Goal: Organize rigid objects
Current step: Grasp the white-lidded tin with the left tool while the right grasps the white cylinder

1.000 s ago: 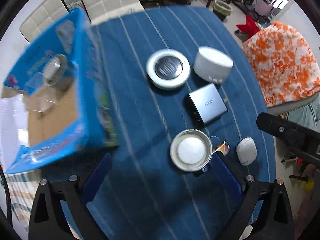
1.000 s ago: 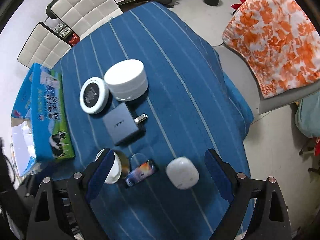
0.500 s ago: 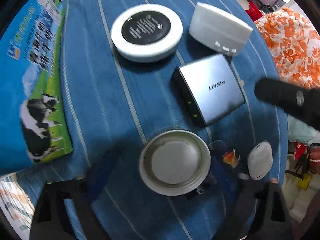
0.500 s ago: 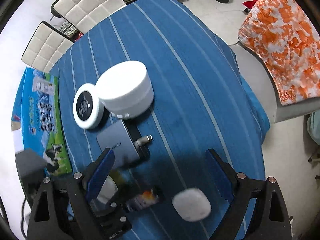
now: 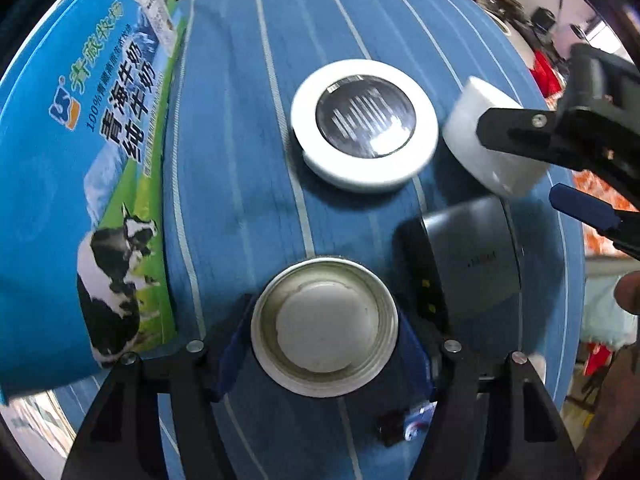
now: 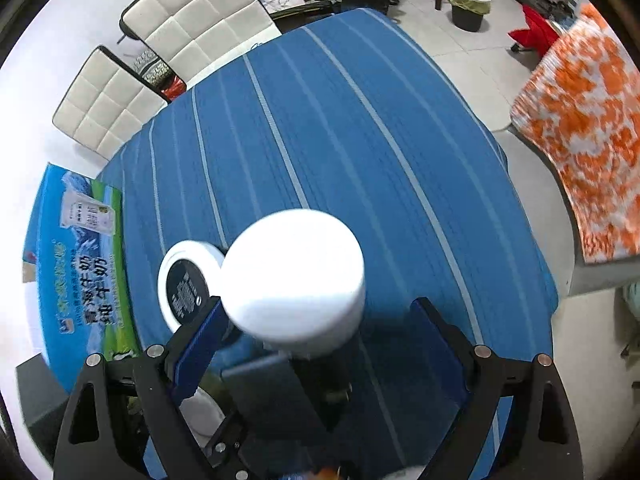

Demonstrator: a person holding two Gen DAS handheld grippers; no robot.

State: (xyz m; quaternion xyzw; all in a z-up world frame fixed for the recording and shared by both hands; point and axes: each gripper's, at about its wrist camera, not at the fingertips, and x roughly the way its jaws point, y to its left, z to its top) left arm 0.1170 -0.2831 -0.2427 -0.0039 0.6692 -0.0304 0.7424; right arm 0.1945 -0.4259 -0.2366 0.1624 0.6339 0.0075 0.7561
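A round metal tin (image 5: 325,322) with a white disc inside sits on the blue striped tablecloth. My left gripper (image 5: 325,330) is open with a blue pad on each side of the tin, close to its rim; touch unclear. A white puck-shaped device (image 6: 294,274) stands beside a flat white ring with a black centre (image 5: 363,125). My right gripper (image 6: 316,340) is open and hovers over the white device and the grey charger block (image 5: 472,256); it also shows in the left wrist view (image 5: 568,168). A small colourful item (image 5: 416,426) lies under my left gripper.
A blue milk carton box (image 5: 76,184) lies along the table's left side. Two white padded chairs (image 6: 160,52) stand beyond the far edge. A chair with an orange floral cover (image 6: 588,152) is on the right. A bin (image 6: 468,4) stands on the floor.
My left gripper has dropped down and now straddles the metal tin. My right gripper has moved forward from the white mouse to above the white device and charger.
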